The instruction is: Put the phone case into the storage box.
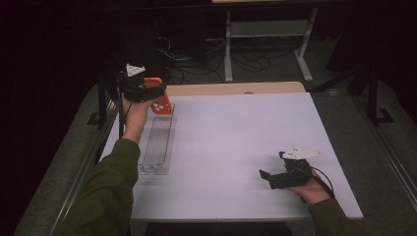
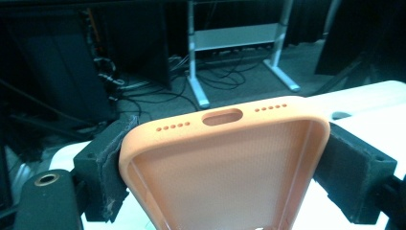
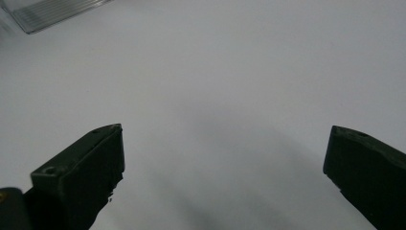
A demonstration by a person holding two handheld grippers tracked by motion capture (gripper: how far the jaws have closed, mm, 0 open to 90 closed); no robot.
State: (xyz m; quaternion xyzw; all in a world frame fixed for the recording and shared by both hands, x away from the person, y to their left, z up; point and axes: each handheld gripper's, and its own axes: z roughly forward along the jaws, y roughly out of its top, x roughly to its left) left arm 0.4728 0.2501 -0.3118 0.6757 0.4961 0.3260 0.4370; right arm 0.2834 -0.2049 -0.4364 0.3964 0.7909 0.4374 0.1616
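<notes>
I've got a clear ribbed tray lying along the white table's left edge, nothing blocking it. My left gripper is raised over the tray's far end, jaws pinching the orange phone case by its long sides, its open side facing the camera. The right gripper rests low near the front right, jaws spread wide, nothing between them. White marks on the case, too blurred to read.

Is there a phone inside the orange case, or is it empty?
Empty. The soft orange phone case shows its bare textured inside, gripped at its sides by the left hand-held gripper.
</notes>
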